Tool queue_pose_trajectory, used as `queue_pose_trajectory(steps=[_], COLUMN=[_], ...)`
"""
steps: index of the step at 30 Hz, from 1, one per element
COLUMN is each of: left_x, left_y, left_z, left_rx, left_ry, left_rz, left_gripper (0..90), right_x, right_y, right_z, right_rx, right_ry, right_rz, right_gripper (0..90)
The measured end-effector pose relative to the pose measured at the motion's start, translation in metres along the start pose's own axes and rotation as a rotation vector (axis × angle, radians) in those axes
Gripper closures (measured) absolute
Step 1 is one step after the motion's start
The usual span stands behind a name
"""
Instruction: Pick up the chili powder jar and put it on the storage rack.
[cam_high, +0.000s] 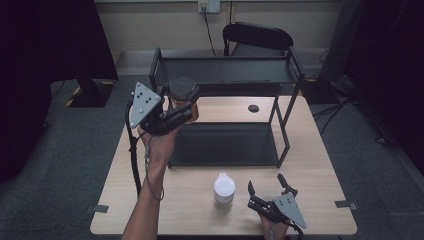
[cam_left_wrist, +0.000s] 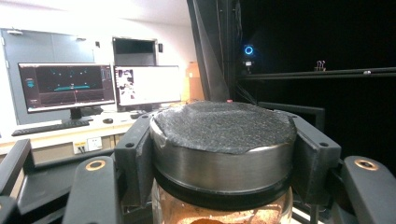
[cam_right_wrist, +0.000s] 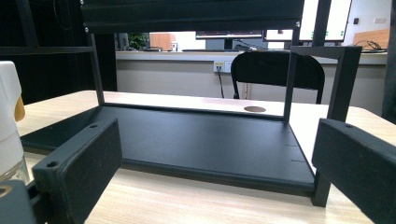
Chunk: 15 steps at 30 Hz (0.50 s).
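Between the left claw's (cam_high: 182, 107) pads sits a lidded glass jar (cam_high: 183, 96), clamped below its metal lid and held above the worktop (cam_high: 300, 165) beside the black shelf rack (cam_high: 225, 142). Keeping it upright while approaching the rack seems wise. Its amber contents show in the left gripper view. Near a white bottle (cam_high: 224, 188), the right claw (cam_high: 270, 192) stands apart, empty.

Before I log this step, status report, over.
Left gripper shut on jar, raised beside rack. Right gripper open, resting on table. Nothing blocking.
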<state>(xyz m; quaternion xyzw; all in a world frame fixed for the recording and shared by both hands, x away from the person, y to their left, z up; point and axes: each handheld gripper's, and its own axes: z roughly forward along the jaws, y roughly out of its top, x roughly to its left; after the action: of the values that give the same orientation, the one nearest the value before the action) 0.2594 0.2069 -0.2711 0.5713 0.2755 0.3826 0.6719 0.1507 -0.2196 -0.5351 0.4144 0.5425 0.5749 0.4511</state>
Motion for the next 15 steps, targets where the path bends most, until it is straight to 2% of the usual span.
queue_pose_trajectory(steps=[8,15], left_x=[0.004,0.009], left_y=[0.021,0.035], left_z=[0.021,0.041], left_rx=[0.015,0.018], left_ry=[0.017,0.033], left_rz=[0.031,0.022], left_gripper=[35.4,35.4], right_x=[0.0,-0.001], right_y=[0.0,0.0], right_z=[0.0,0.0], right_rx=[0.0,0.001], right_ry=[0.0,0.003], right_rz=[0.0,0.0], right_gripper=[0.7,0.7])
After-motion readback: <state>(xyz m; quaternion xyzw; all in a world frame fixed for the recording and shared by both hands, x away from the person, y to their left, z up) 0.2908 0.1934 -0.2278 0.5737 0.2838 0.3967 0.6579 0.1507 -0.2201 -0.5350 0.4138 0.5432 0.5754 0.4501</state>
